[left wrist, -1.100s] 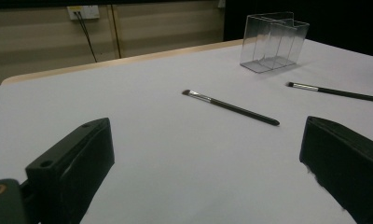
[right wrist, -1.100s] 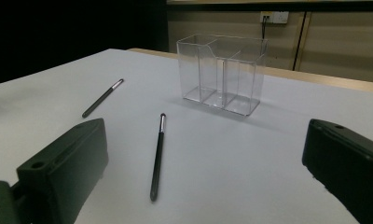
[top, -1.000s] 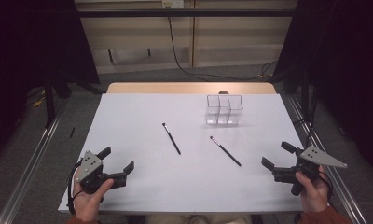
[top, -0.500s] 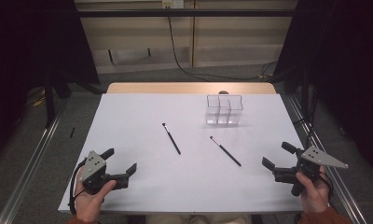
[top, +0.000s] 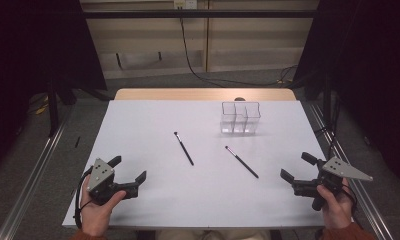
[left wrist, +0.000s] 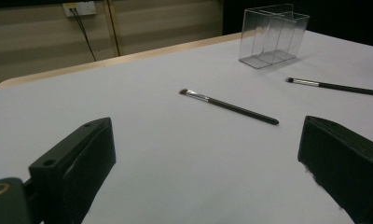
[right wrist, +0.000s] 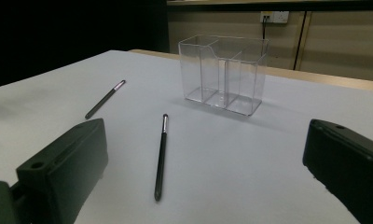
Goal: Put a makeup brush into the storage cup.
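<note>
Two thin black brushes lie on the white table (top: 148, 125): one brush (top: 184, 148) near the middle, a second brush (top: 242, 162) to its right. A clear organizer (top: 240, 118) with three compartments stands empty behind them. My left gripper (top: 129, 168) is held near the front left edge, open and holding nothing. Its own view shows the nearer brush (left wrist: 229, 107) ahead between the jaws and the organizer (left wrist: 273, 35) beyond. My right gripper (top: 295, 165) is open at the front right. From there the second brush (right wrist: 161, 156) lies just ahead, in front of the organizer (right wrist: 223, 73).
The table's wooden back edge (top: 203, 94) runs behind the organizer. Metal rails (top: 33, 170) flank the table on both sides. A black cable (top: 198, 55) hangs at the wall behind. Open white surface surrounds both brushes.
My left gripper has shifted slightly to the right and forward, still open. The right gripper, the brushes and the organizer have not moved.
</note>
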